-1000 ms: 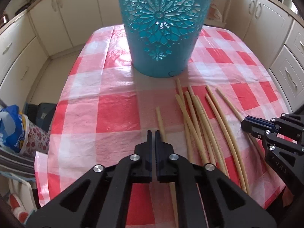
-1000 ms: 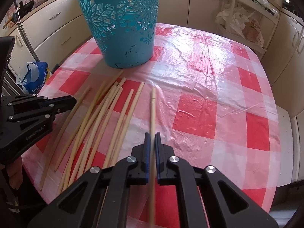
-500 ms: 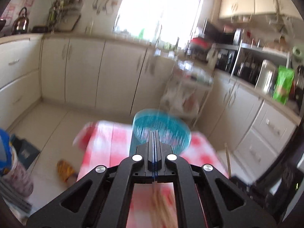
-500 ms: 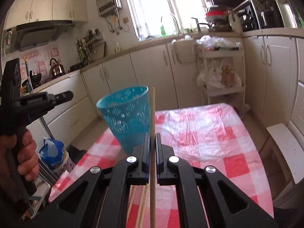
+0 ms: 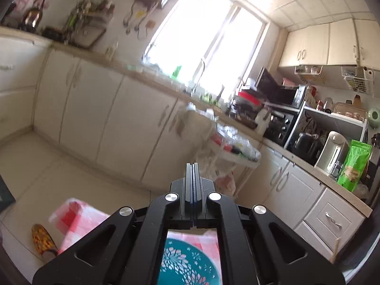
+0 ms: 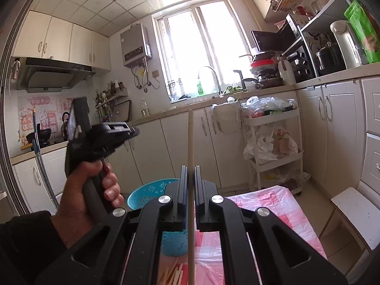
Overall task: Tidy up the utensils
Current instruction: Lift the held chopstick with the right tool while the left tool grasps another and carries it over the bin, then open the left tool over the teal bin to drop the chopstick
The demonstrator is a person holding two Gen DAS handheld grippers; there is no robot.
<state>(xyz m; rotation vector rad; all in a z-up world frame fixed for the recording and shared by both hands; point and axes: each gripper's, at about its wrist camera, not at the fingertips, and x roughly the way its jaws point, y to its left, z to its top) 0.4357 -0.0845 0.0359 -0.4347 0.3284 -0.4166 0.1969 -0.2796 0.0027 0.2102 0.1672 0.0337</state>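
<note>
My right gripper (image 6: 190,168) is shut on a long pale chopstick (image 6: 190,137), which stands upright between the pads and pokes well above them. Below it sits the blue cut-out basket (image 6: 147,192) on the red-checked table (image 6: 273,209), with several more chopsticks (image 6: 173,273) lying near the front edge. My left gripper (image 6: 128,130) is held high at the left by a hand (image 6: 95,190). In its own view the left gripper (image 5: 192,166) is shut with nothing visible between the pads, and the basket (image 5: 190,266) is straight below it.
A white trolley (image 6: 270,142) loaded with plastic bags stands against the cabinets beyond the table. At the right is a white stool (image 6: 356,211). A slipper (image 5: 42,242) lies on the floor left of the table corner (image 5: 76,216). Counters run along the walls.
Both grippers rose from the table and tipped up from looking down to nearly level. The right one lifted its chopstick off the table. The left one came up above the basket.
</note>
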